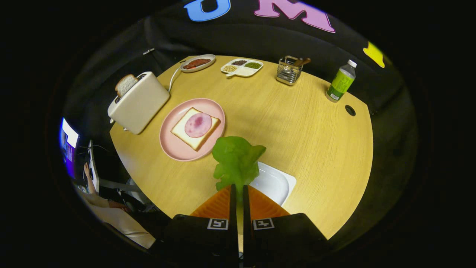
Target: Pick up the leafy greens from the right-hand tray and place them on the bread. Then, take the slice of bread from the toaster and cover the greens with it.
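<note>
Step one mid-way: gripper (238, 191) clamped on the leafy greens (237, 162), lifted above the white tray (277, 184), short of the pink plate (174, 149); next, probably carry them over the bread (186, 134) with its ham slice (198, 124) and release.

Your light falls from overhead: the wooden table (297, 123) glows evenly bright, with soft glare on the white tray (277, 182). Toward 7 o'clock a screen (68, 143) blooms blue. Fisheye bending curves your table edge at 3 o'clock; the leafy greens (237, 162) stay sharp.
</note>
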{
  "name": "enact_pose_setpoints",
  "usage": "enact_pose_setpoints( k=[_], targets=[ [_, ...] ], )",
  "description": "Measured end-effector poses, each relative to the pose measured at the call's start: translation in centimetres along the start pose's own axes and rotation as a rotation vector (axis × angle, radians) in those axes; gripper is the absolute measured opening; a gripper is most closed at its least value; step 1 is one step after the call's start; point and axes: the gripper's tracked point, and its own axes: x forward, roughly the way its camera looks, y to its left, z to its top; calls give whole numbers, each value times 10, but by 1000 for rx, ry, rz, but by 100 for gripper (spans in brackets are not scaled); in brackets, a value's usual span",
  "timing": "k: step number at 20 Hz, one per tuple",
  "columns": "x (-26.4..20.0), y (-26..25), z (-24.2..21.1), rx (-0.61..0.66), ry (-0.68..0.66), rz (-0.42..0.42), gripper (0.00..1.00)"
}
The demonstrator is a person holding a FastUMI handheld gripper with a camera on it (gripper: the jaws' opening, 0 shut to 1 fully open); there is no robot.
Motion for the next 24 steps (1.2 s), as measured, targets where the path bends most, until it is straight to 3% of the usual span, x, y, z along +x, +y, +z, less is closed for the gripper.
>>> enact_pose_setpoints(
  k=[5,12,21,22,24],
  targets=[
    [1,48,51,0,-53,38,10],
    [44,110,95,-27,-36,56,10],
    [95,125,113,-6,16,2,10],
    [98,123,116,-3,6,-10,16],
    [101,122,117,-2,-5,-22,44]
  ],
)
